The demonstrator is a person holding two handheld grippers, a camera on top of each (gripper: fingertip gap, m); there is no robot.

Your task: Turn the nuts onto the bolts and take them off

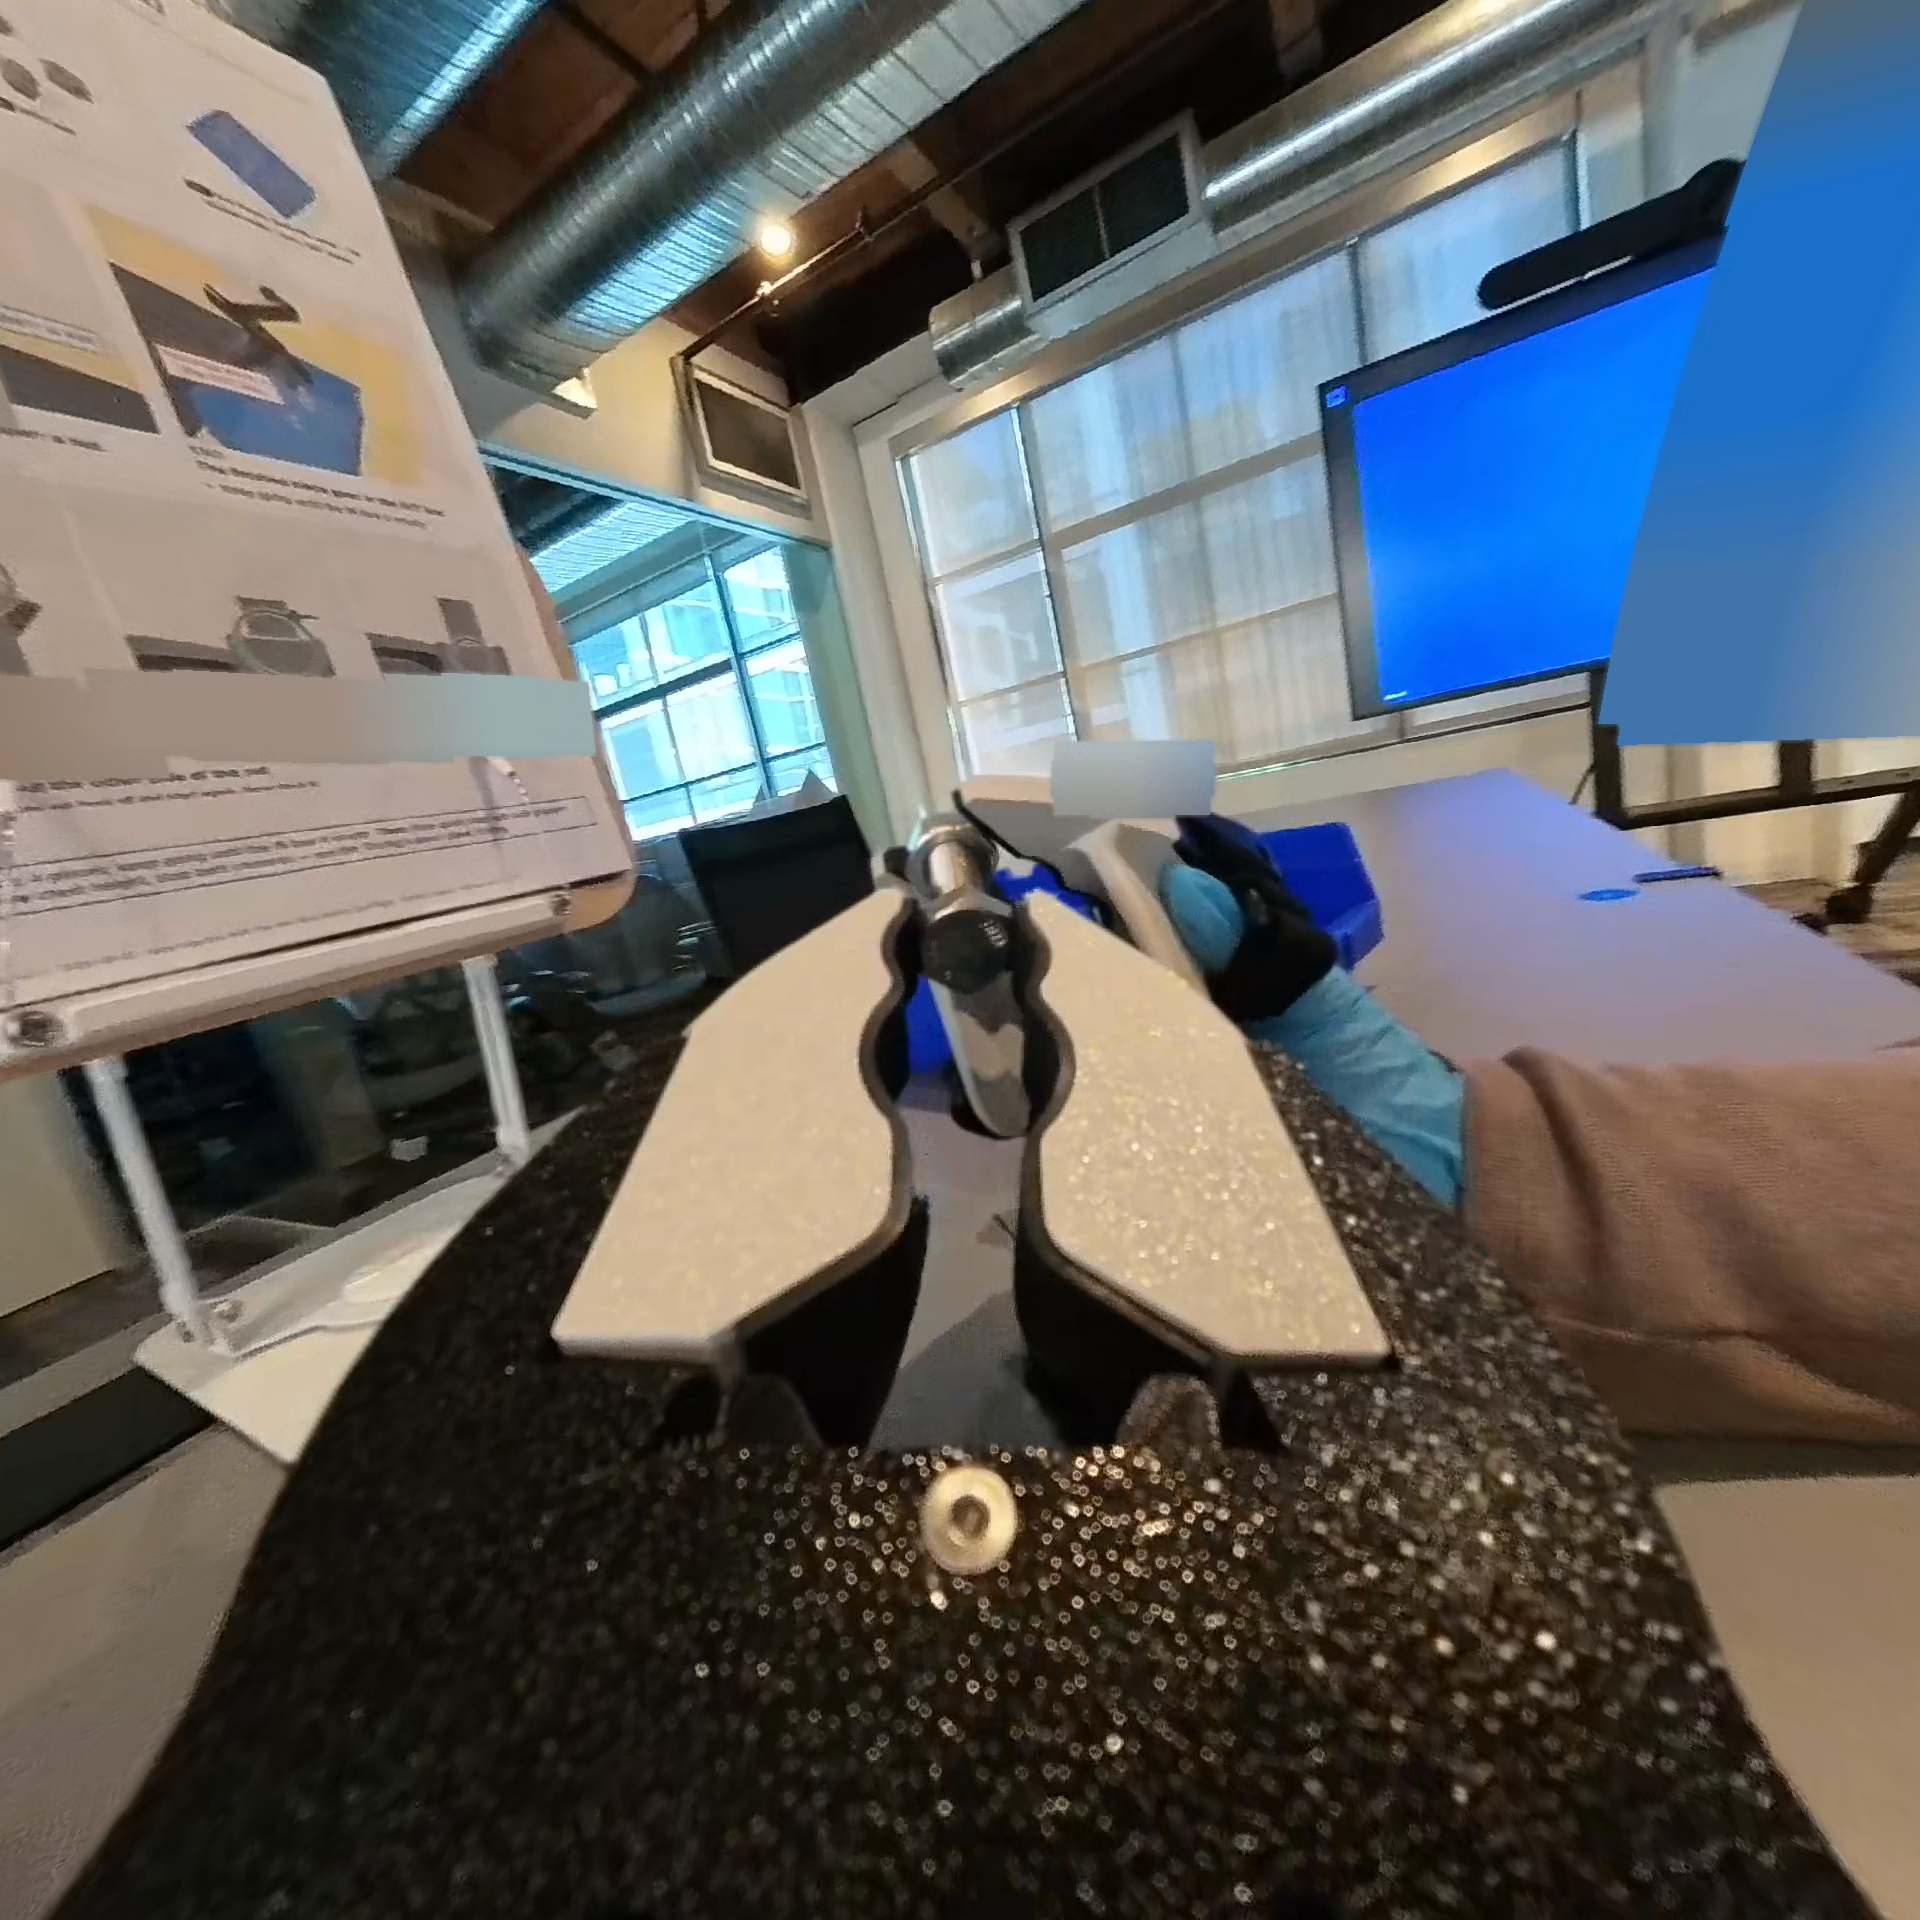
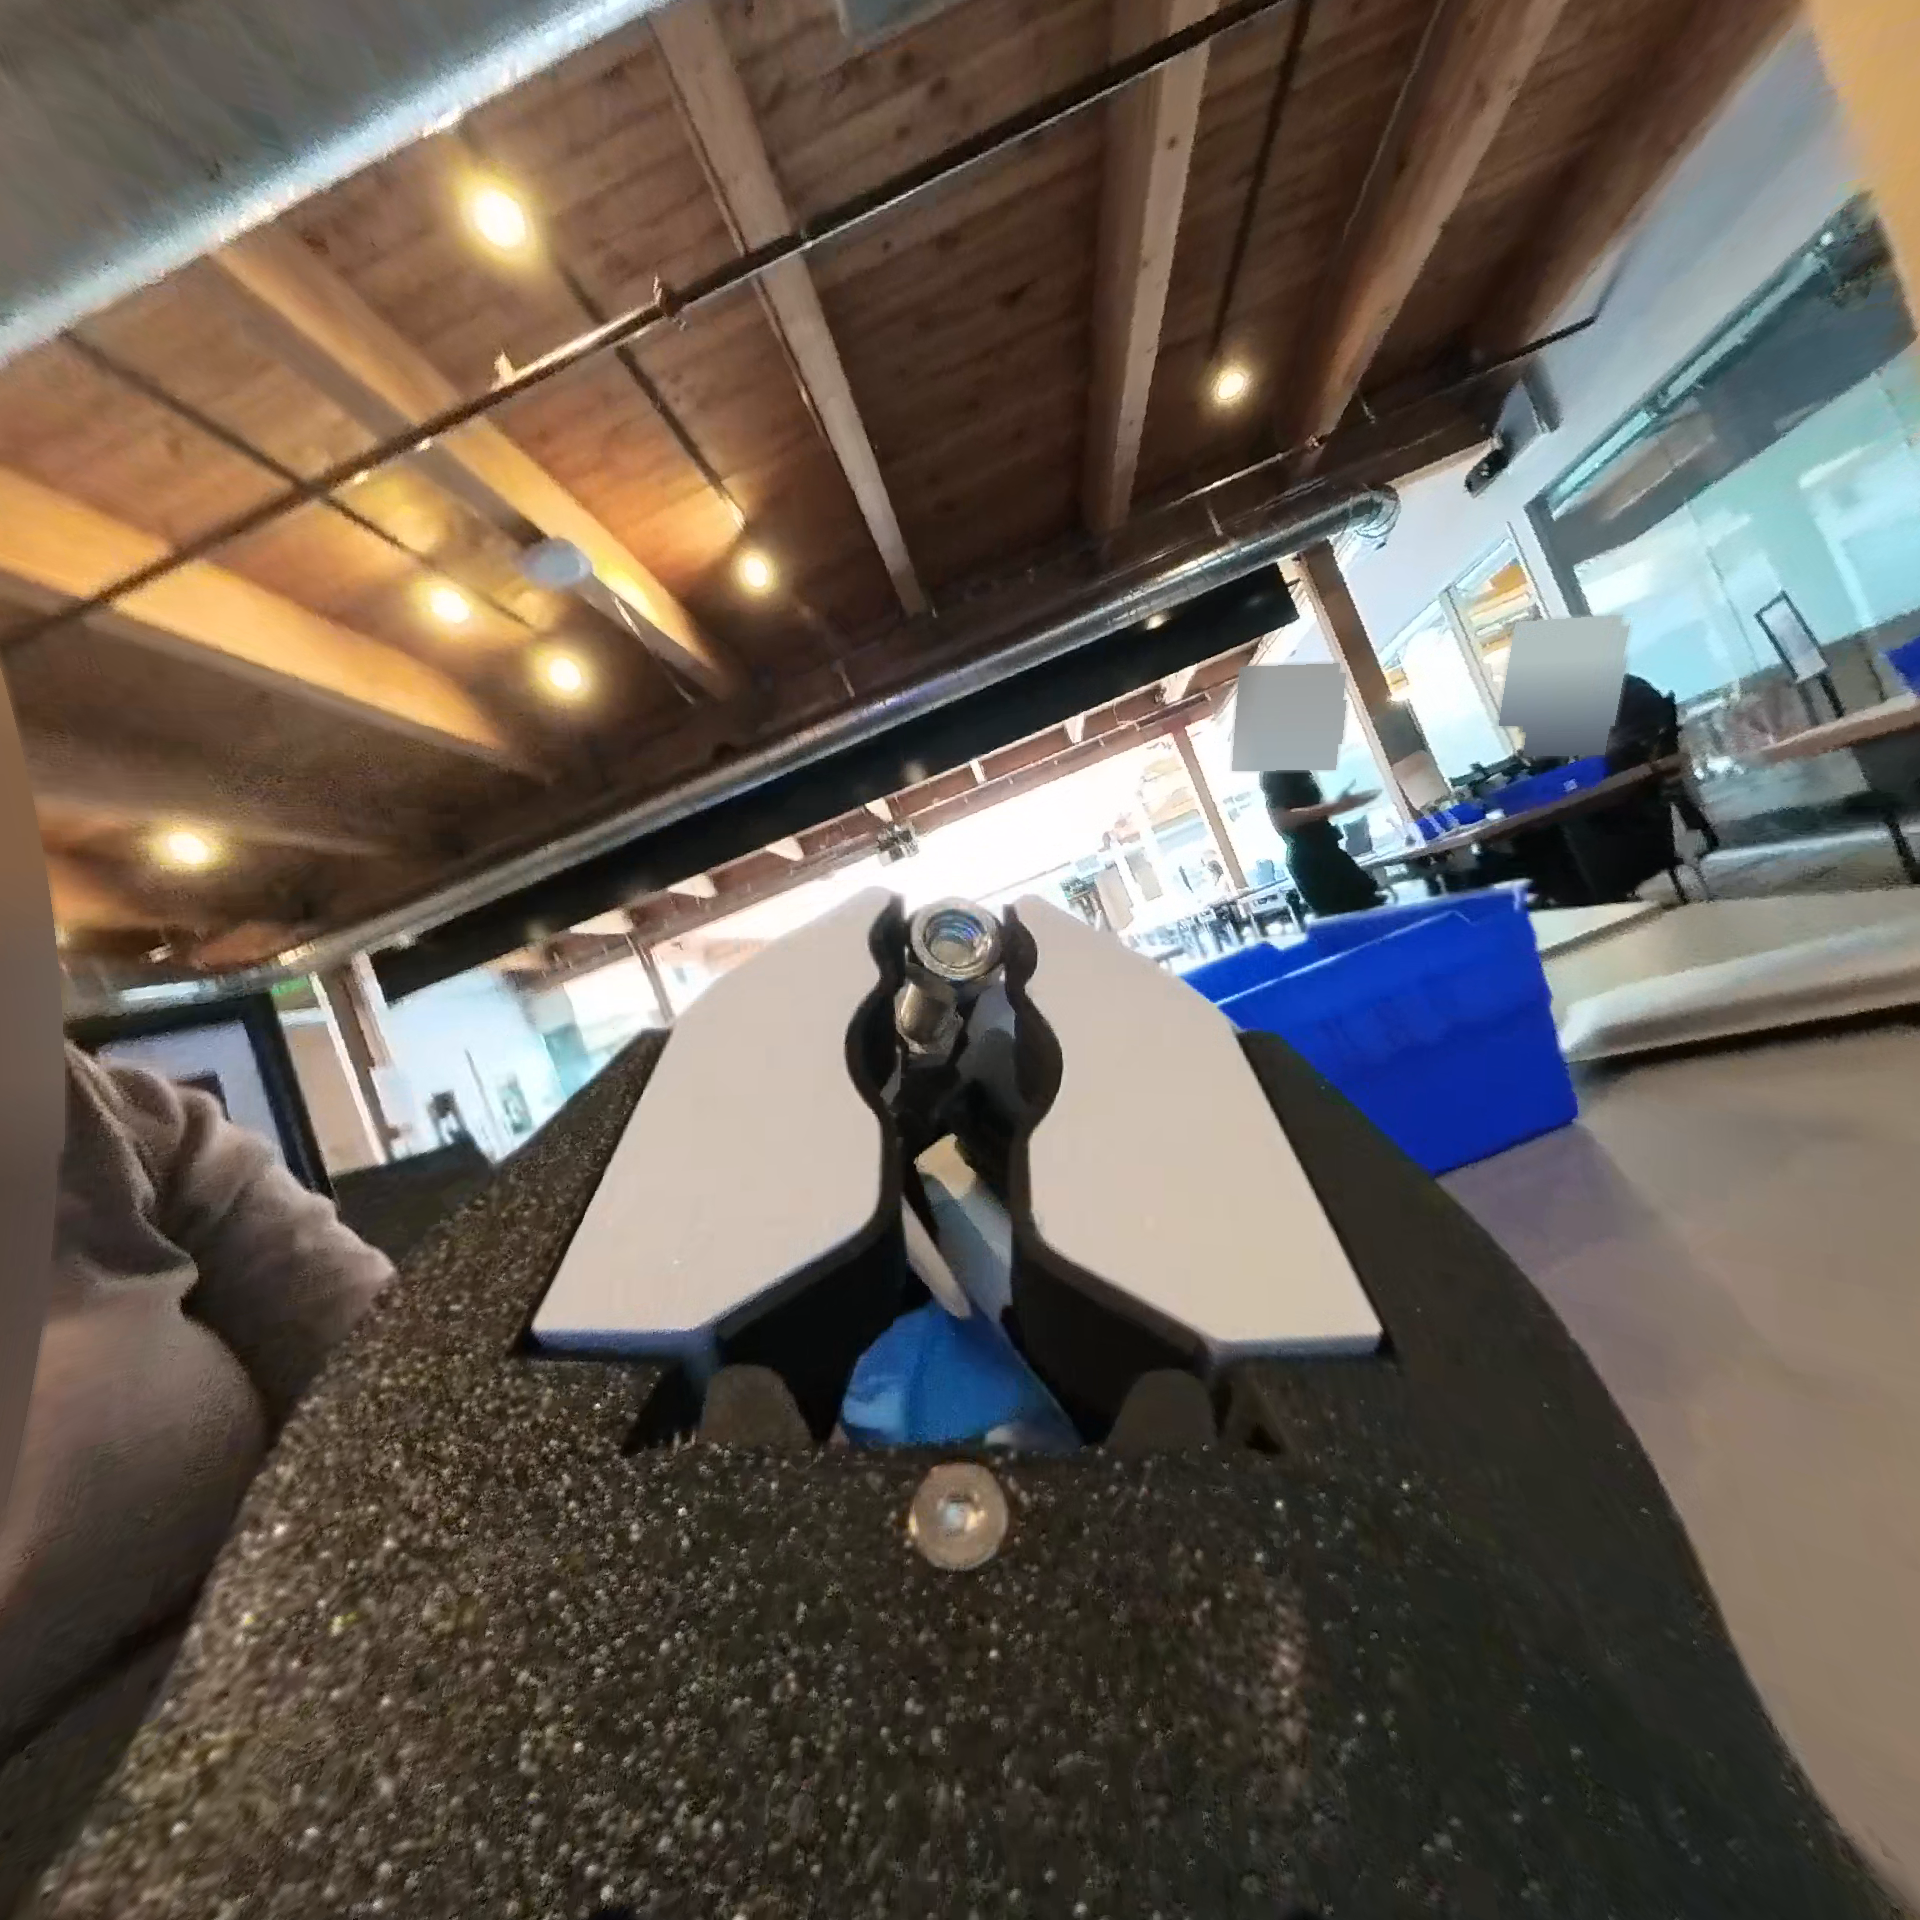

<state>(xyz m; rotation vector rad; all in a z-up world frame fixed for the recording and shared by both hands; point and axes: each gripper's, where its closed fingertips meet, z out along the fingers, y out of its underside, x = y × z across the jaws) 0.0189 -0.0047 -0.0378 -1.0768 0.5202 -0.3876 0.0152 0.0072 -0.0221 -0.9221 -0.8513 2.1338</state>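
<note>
Bolt (image 1: 964,940): steel, rigid, heavy for size, slick; hex head pinched in notch of left gripper (image 1: 966,935), shank pointing away. Nut (image 2: 951,948): small, light, easily dropped; right gripper (image 2: 954,951) clamps its flats, bore facing camera. Best hold: flats, not threads.

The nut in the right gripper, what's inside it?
The nut shows a threaded hole with bluish light in it. The right gripper covers its sides; whether the bolt has entered is hidden.

Bolt (image 1: 966,951) clamped head-first between left gripper (image 1: 968,914) fingers (image 1: 769,1122)
</note>
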